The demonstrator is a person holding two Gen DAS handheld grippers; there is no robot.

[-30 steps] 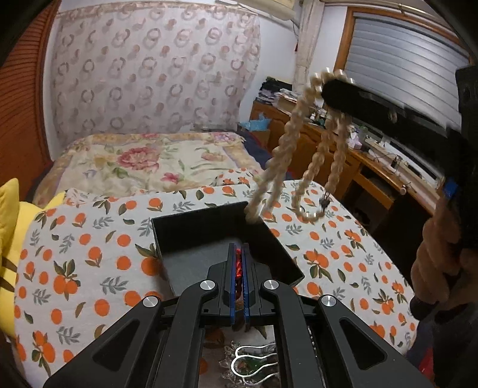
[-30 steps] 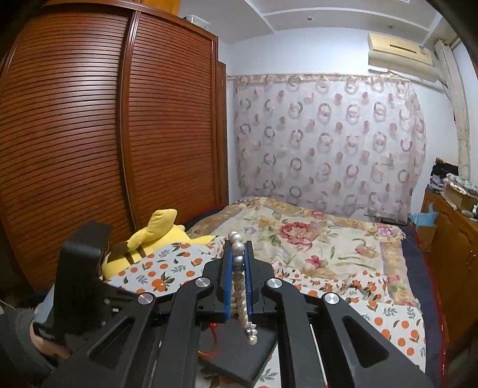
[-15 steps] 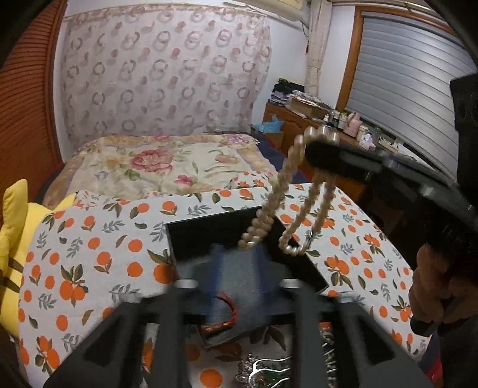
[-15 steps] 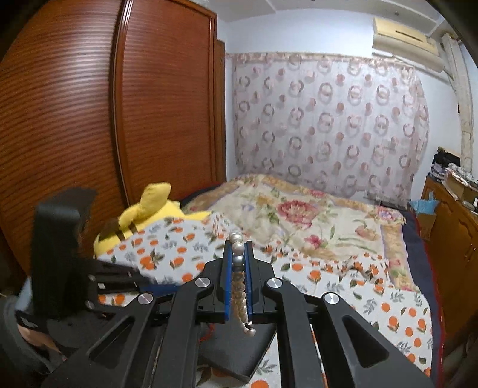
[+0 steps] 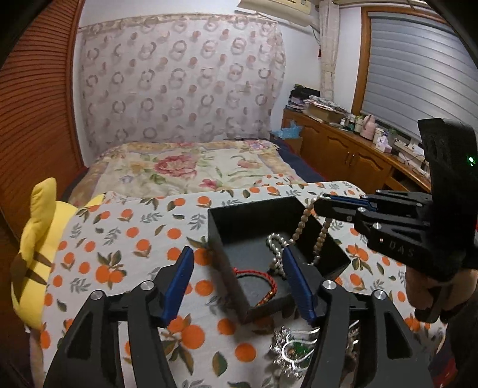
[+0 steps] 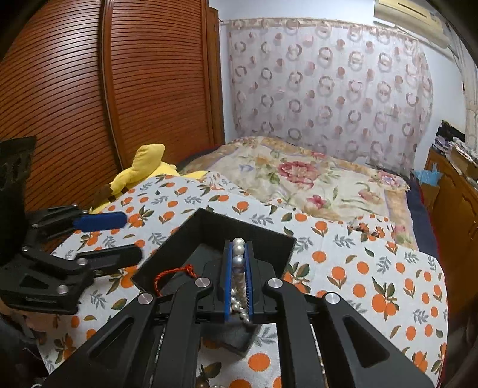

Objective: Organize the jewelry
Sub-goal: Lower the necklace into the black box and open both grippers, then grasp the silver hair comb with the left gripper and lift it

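Your left claw [image 5: 236,283], jaws just spreading, stands wide and empty over the red cord bracelet [image 5: 263,283] in the black box [image 5: 227,268], while your right claw [image 6: 239,262] pinches the pearl necklace [image 6: 238,262] above it.

You are working in soft, even indoor light with a cool tint on the white wall [image 6: 298,12], its source lying outside both views. Black vignetting is rounding off the corners at two, four, eight and ten o'clock. The wardrobe slats [image 6: 74,104] are bowing hard toward nine o'clock. The black box [image 5: 239,226] is reading as a dark mass, its interior staying murky. The silver ornament [image 5: 291,352] at six o'clock is blurring slightly. The blind [image 5: 418,68] is looking flat grey.
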